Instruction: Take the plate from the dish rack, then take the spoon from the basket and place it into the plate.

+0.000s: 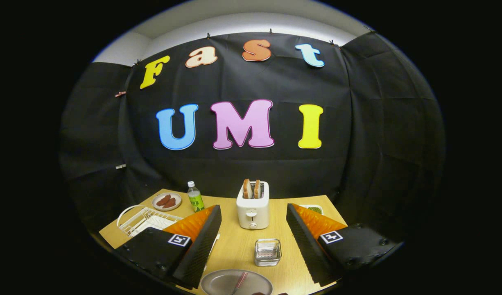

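From where I sit the job looks all but done — the grey plate [218,283] lies on the near edge of the table [283,254], between my fingers, with the spoon [239,282] resting in it. The gripper [253,241] is spread wide and holds nothing; the wire basket [267,252] stands just beyond the plate and the dish rack [146,219] sits far left. I judge no further grasp is needed — only a clean lift away, keeping clear of the toaster [253,209] ahead.

grey plate [222,282] w/ red-handled spoon [239,282]; white toaster [253,207]; white dish rack [142,219]; clear basket [267,252]; green-label bottle [195,197].
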Available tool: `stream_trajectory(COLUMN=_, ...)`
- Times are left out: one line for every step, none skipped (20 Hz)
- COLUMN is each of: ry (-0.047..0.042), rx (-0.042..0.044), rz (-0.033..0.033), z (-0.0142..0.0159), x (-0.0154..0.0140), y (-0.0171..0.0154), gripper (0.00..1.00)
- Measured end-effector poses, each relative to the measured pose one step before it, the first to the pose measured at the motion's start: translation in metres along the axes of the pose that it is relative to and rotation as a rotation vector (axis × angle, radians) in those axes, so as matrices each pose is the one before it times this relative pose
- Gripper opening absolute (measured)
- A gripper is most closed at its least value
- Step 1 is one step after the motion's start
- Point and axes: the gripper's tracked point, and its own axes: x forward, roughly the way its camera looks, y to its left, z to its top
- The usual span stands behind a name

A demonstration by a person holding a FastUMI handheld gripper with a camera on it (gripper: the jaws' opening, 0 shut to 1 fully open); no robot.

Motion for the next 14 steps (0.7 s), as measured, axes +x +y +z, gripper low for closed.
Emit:
stream_trajectory(ry=-0.02597, rx=0.01612, rz=0.01552, z=0.01098, x=-0.00327, y=0.00287, gripper=0.98)
stream_trajectory(ry=-0.03678, rx=0.01027, rz=0.02319, z=0.01216, x=-0.00261, y=0.00407, gripper=0.98)
stream_trajectory(ry=-0.0522, rx=-0.00038, rz=0.02475, z=0.0127, x=-0.00089, y=0.00305, gripper=0.98)
stream_trajectory(ry=-0.04395, rx=-0.01128, rz=0.00259, z=0.01097, x=-0.00155, y=-0.00153, gripper=0.98)
stream_trajectory(ry=-0.04252, rx=-0.01653, rz=-0.01056, z=0.01091, x=-0.0037, y=-0.00535, gripper=0.98)
stream_trajectory(ry=-0.02516, rx=0.00067, rz=-0.01152, z=0.00735, x=-0.00407, y=-0.00112, gripper=0.98)
stream_trajectory(ry=-0.00593, rx=0.01552, rz=0.00779, z=0.00031, x=-0.00743, y=0.00945, gripper=0.98)
stream_trajectory(ry=-0.00048, rx=0.01683, rz=0.01526, z=0.00073, x=-0.00604, y=0.0097, gripper=0.98)
stream_trajectory(ry=-0.00374, rx=-0.00251, rz=-0.00103, z=-0.00125, x=-0.00501, y=0.0045, gripper=0.98)
stream_trajectory(ry=-0.00037, rx=-0.00765, rz=-0.01738, z=-0.00303, x=-0.00395, y=0.00001, gripper=0.98)
stream_trajectory(ry=-0.0035, rx=-0.00884, rz=-0.00771, z=-0.00168, x=-0.00571, y=0.00545, gripper=0.98)
stream_trajectory(ry=-0.0107, rx=-0.00665, rz=0.00285, z=0.00084, x=-0.00527, y=0.00849, gripper=0.98)
stream_trajectory(ry=-0.01122, rx=-0.00911, rz=-0.01005, z=0.0007, x=-0.0055, y=0.00664, gripper=0.98)
stream_trajectory(ry=-0.00522, rx=-0.00492, rz=-0.01541, z=0.00023, x=-0.00364, y=0.00189, gripper=0.98)
